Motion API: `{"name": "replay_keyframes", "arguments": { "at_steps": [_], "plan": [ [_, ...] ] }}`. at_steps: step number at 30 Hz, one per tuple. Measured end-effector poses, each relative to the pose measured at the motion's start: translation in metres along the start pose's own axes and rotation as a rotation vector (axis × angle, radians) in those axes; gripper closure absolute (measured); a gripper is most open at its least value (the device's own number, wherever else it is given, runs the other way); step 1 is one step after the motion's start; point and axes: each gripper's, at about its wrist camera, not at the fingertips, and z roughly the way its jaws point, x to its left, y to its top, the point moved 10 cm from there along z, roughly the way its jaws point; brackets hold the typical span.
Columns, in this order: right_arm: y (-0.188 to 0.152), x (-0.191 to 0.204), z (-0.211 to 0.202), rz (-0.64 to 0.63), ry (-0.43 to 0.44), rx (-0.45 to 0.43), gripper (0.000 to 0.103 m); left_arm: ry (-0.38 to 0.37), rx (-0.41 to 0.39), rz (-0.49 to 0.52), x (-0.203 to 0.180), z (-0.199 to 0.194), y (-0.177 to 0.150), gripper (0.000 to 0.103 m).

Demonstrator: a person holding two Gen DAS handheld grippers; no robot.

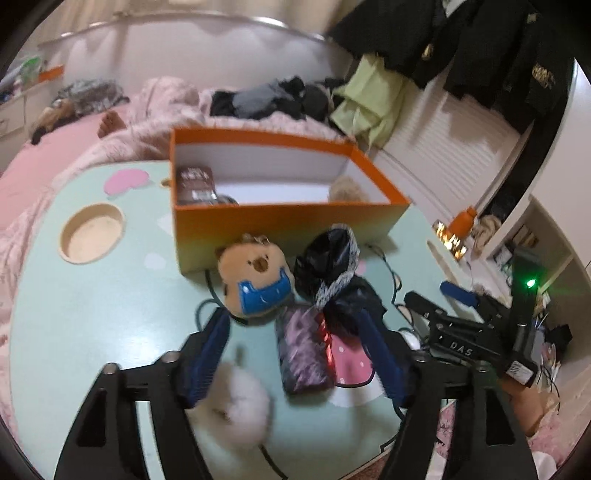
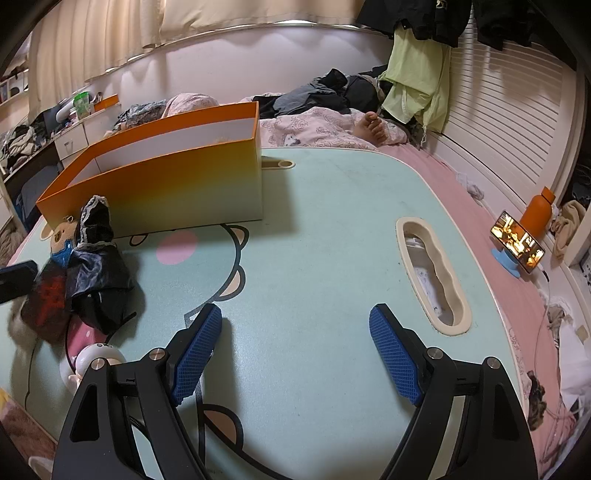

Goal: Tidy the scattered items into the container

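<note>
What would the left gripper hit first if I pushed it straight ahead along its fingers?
Probably the dark purple packet lying on the table between the open left gripper fingers, with the black lace-trimmed cloth just beyond it. Depth is hard to judge through the fisheye.

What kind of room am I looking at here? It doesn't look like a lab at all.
Most likely someone's bedroom. A low mint-green table stands on a bed with a pink sheet and a rumpled floral quilt. Dark clothes hang by the wall, and a cluttered dresser stands to one side.
</note>
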Motion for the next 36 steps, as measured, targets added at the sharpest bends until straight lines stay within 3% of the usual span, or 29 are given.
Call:
{"name": "replay_keyframes", "arguments": {
  "at_steps": [5, 14, 19, 24, 25, 26, 27, 30, 32, 35, 36],
  "plan": [
    [-0.001, 0.0, 0.0, 0.0, 0.0, 0.0, 0.021, 0.039, -0.045, -0.038, 0.023, -0.019, -0.002, 0.018],
    [0.0, 0.0, 0.0, 0.0, 0.0, 0.0, 0.021, 0.06, -0.02, -0.097, 0.07, -0.033, -0.016, 0.018],
    [0.0, 0.0, 0.0, 0.002, -0.001, 0.002, 0.021, 0.022, -0.008, -0.038, 0.084, -0.048, -0.021, 0.021],
    [0.0, 0.002, 0.0, 0.001, -0.001, 0.026, 0.021, -0.077, 0.026, 0.047, 0.061, -0.049, -0.037, 0.029],
    [0.002, 0.006, -0.001, -0.001, 0.024, 0.047, 0.025, -0.094, 0.035, 0.061, 0.055, -0.048, -0.041, 0.031],
    [0.008, 0.01, -0.003, 0.001, 0.052, 0.059, 0.044, -0.101, 0.045, 0.078, 0.047, -0.045, -0.044, 0.032],
    [0.018, 0.012, -0.007, 0.005, 0.066, 0.06, 0.056, -0.1, 0.049, 0.092, 0.042, -0.042, -0.047, 0.032],
    [0.061, 0.024, -0.024, -0.031, 0.095, 0.02, 0.056, -0.099, 0.057, 0.125, 0.03, -0.031, -0.052, 0.032],
    [0.094, 0.043, -0.027, -0.123, 0.098, 0.02, 0.056, -0.086, 0.068, 0.121, 0.026, -0.02, -0.054, 0.032],
    [0.122, 0.072, -0.01, -0.266, 0.107, 0.091, 0.057, -0.116, 0.089, 0.112, 0.015, -0.007, -0.054, 0.042],
    [0.128, 0.078, 0.001, -0.317, 0.09, 0.127, 0.064, -0.119, 0.089, 0.112, 0.011, -0.004, -0.052, 0.043]
  ]
}}
